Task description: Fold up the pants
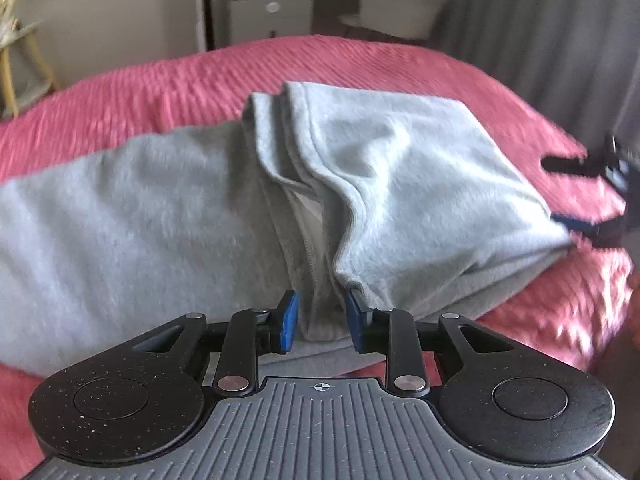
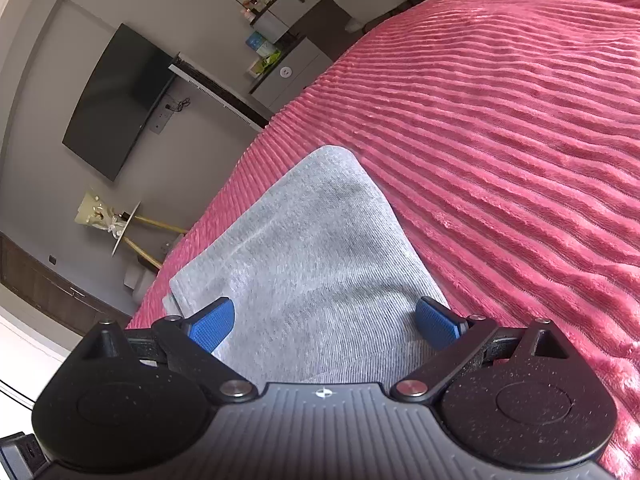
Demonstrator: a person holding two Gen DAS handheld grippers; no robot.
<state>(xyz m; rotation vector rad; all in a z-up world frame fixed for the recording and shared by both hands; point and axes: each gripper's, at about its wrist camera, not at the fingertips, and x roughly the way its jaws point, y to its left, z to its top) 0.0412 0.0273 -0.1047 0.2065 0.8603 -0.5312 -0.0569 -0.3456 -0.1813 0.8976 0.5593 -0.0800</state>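
- Spreading both tools, we see the left tool open around a fold of the grey pants.
- Our right tool gapes wide over the pants, mid-frame on the pink bed.

Bed: covered by pink ribbed plush blanket. On it: one pair grey pants, partly folded, lying across the blanket.

You face pale walls: a dark television at ten o'clock, a grey cabinet at twelve, pink bedspread below.
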